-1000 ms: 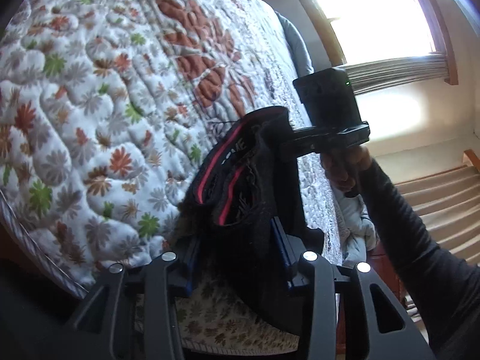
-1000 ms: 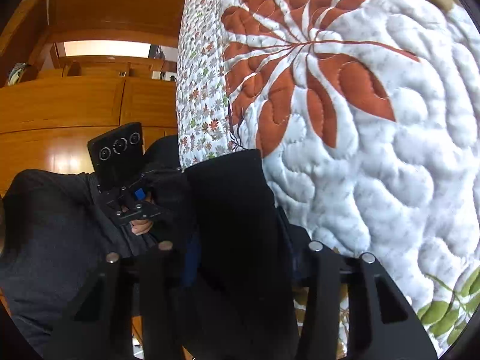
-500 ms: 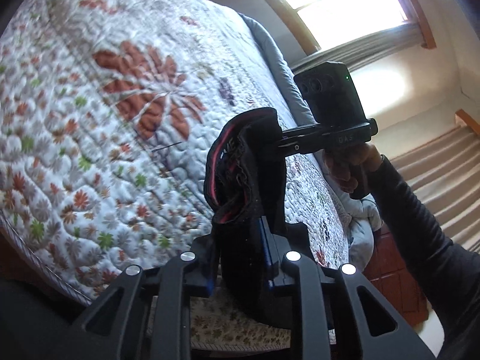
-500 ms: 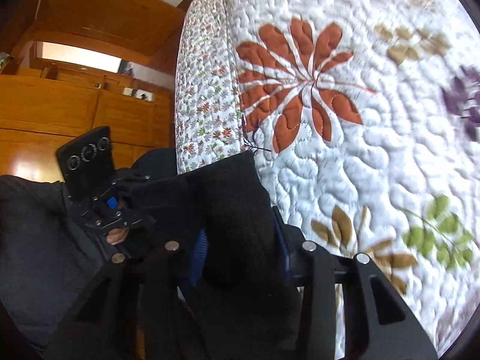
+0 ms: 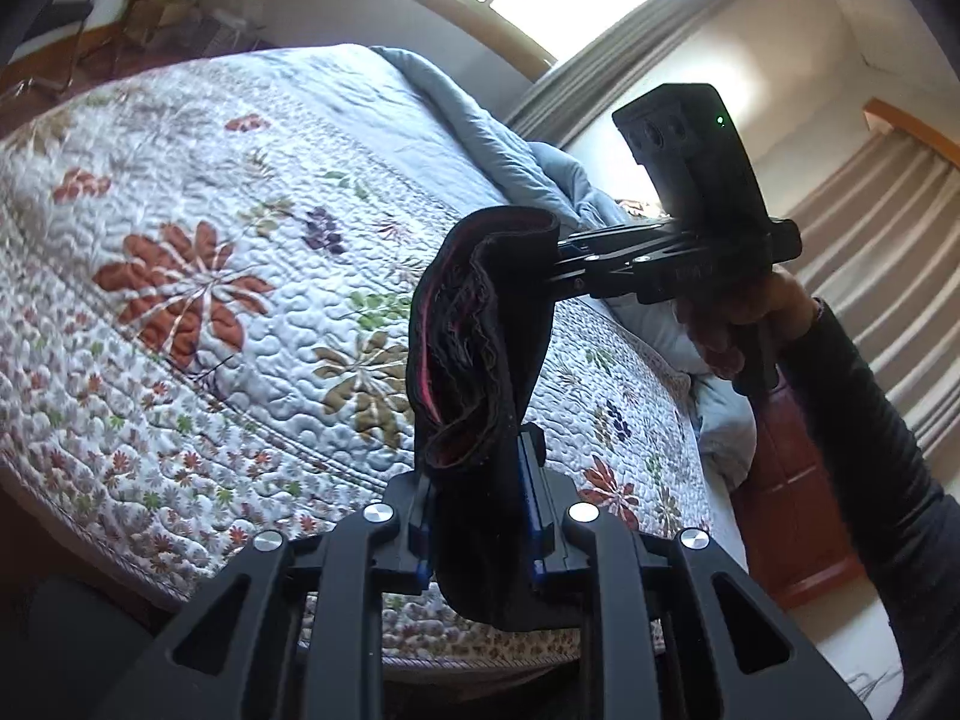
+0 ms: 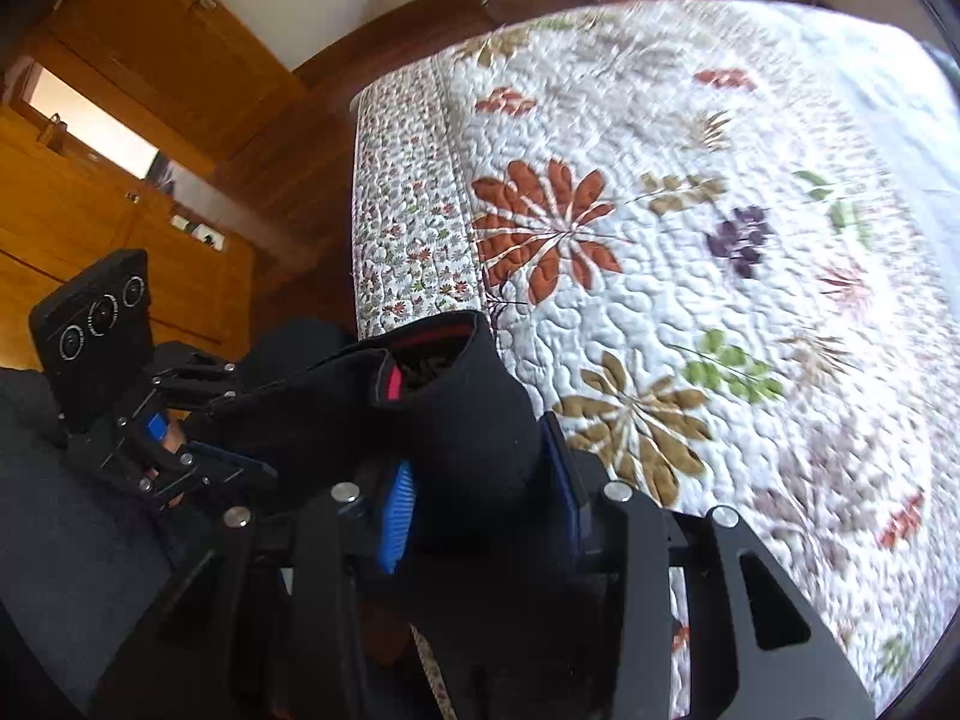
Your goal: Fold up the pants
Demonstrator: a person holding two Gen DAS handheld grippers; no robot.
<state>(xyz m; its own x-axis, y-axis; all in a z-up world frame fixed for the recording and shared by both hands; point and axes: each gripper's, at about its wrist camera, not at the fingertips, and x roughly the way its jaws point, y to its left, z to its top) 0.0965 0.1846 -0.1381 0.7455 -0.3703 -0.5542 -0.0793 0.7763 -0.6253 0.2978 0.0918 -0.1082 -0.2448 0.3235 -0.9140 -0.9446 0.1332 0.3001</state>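
Garment: black fabric pants with red inner trim [image 5: 480,336], held bunched in the air above the bed.
Left gripper [image 5: 480,516]: clenched on the pants.
Right gripper [image 6: 480,480]: clenched on the pants.
Bed: white floral quilted bedspread [image 5: 180,300].

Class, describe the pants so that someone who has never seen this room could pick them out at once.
Start at the bed's floral quilt. In front of it, above its near edge, two black grippers face each other, left and right. The pants are the bunched cloth clamped between them: black with a red stripe, the only dark fabric against the pale quilt.
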